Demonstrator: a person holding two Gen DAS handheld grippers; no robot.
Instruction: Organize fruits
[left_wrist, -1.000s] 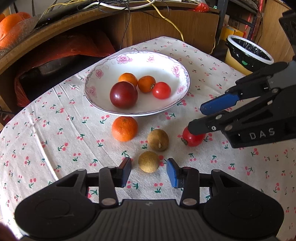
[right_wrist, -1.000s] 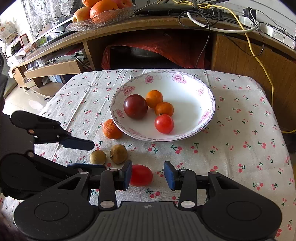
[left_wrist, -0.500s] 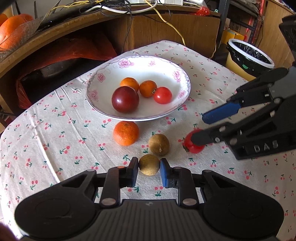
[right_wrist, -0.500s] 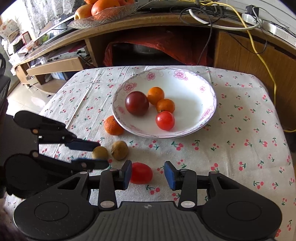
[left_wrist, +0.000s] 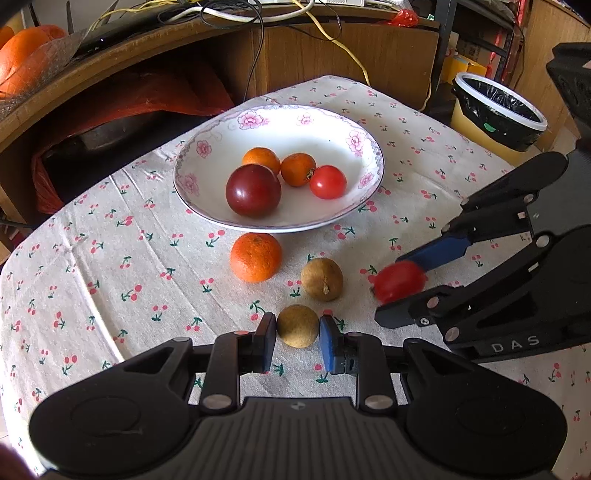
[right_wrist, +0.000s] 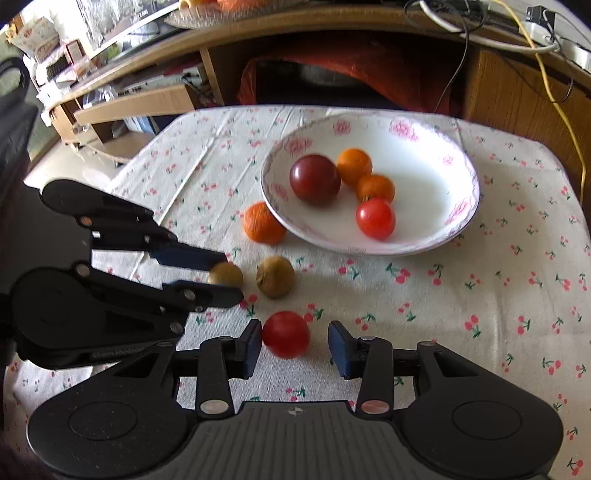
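The left gripper (left_wrist: 297, 335) is clamped on the small brown fruit (left_wrist: 297, 325), pads pressing both sides. The right gripper (right_wrist: 294, 342) is spread around the red tomato (right_wrist: 286, 334): left pad touching, right pad clear. The bowl (left_wrist: 207, 206) lies ahead.

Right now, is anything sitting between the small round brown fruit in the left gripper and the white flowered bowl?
Yes. A second brown fruit and an orange lie between the gripped brown fruit and the bowl; lifting should clear both.
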